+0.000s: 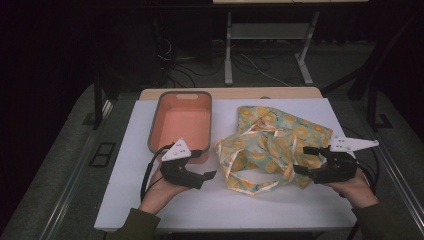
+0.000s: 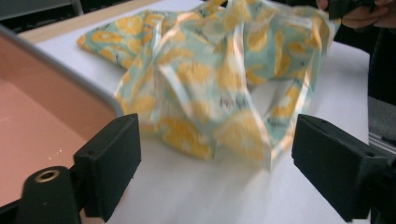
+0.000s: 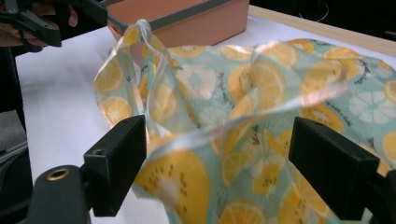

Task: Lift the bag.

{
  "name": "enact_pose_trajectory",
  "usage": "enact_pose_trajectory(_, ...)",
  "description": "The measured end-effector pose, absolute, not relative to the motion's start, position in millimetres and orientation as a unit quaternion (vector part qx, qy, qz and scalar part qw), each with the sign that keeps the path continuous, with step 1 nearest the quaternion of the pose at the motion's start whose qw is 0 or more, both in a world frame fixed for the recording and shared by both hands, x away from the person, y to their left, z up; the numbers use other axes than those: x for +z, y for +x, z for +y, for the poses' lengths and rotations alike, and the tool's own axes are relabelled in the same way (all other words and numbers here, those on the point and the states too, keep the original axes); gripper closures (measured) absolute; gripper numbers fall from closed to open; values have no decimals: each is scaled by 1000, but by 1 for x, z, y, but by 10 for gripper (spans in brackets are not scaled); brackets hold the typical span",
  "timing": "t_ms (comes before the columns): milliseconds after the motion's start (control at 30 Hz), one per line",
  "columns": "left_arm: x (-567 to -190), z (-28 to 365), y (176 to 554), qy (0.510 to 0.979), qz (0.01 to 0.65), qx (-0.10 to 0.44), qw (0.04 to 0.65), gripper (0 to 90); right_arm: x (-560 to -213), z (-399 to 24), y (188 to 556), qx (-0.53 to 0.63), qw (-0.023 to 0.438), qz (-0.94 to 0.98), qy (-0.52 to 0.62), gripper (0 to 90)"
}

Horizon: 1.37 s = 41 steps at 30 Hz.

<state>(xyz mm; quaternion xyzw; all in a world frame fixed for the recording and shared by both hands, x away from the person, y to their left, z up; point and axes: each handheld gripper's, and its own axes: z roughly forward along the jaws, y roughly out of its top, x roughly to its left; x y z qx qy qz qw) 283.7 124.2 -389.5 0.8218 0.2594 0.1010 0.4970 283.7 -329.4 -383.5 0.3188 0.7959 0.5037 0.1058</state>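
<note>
- The person is working a crumpled cloth [image 1: 272,147], pale green with orange and lemon slices printed on it, which is lying in a loose heap on the right half of the white bench [image 1: 220,205], just beside the tray.
- The left gripper [image 1: 211,175] is hovering low over the bench at the cloth's left edge, its fingers [image 2: 109,161] standing wide apart and released, gripping nothing; in the left gripper view the cloth is sitting ahead of them, not between the pads.
- The right gripper [image 1: 303,160] is sitting at the cloth's right edge with its fingers [image 3: 119,161] likewise spread and released; in the right gripper view a raised fold and a ribbon-like hem are lying in the gap, but the pads are not pressing on them.
- With one gripper on each side, the person is probably lining up for fresh holds on opposite edges, so the cloth can be spread or folded evenly.
- A salmon-pink tray [image 1: 156,120] with a grey rim is standing empty at the bench's left rear, close behind the left gripper, likely waiting to receive the cloth.
- The cloth is bunched with its trim standing up in loops, so a clean edge may be hard to pick out.
</note>
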Motion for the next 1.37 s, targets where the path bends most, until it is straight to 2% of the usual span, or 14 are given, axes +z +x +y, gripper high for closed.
enact_pose_trajectory(133,-397,136,278,825,262,107,488,116,-394,-332,279,505,103,796,318,136)
enact_pose_trajectory(600,-421,161,272,828,281,101,474,0,-419,-343,266,506,96,795,319,120)
enact_pose_trajectory(900,-431,163,272,829,287,95,471,0,-432,-338,264,479,100,814,312,119)
enact_pose_trajectory(1367,-430,163,272,828,287,92,473,0,-434,-338,264,480,99,814,312,120)
